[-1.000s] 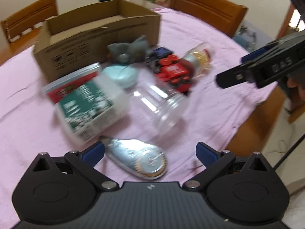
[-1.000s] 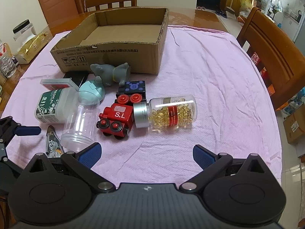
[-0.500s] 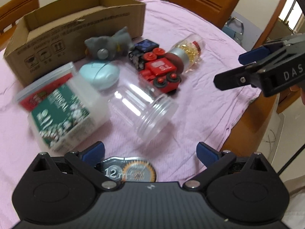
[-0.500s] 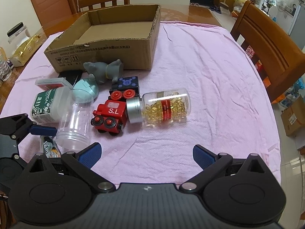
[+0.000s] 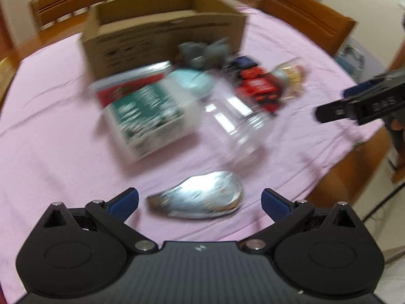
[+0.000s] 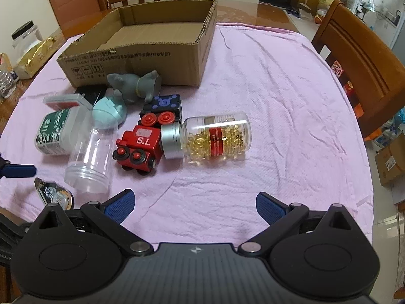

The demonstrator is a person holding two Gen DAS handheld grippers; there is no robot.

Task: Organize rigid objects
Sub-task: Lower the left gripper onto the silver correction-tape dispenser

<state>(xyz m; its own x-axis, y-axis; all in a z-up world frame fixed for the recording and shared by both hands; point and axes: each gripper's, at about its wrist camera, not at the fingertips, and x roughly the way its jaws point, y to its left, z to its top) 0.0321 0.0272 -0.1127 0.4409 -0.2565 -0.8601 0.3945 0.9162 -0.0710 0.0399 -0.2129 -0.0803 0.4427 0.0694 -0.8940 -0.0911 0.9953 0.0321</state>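
Our left gripper point(image 5: 198, 200) stood wide and empty just short of a silver foil pouch point(image 5: 197, 198) near the table's front edge; our right gripper point(image 6: 195, 202) stood equally wide, holding nothing, over bare pink cloth point(image 6: 278, 101). By our judgement nothing was sorted yet: the cardboard box point(image 6: 141, 55) sat empty, while the clear jar point(image 6: 88, 157), red toy train point(image 6: 140, 147) and capsule bottle point(image 6: 215, 136) lay clustered before it, with open cloth to the right.

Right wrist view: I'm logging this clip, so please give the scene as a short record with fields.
surface: pink cloth
container: cardboard box, open top, nothing seen inside
beside box: grey figure, red toy train, capsule bottle on its side, clear jar on its side
left tool: open, silver packet ahead
right tool: open, holding nothing
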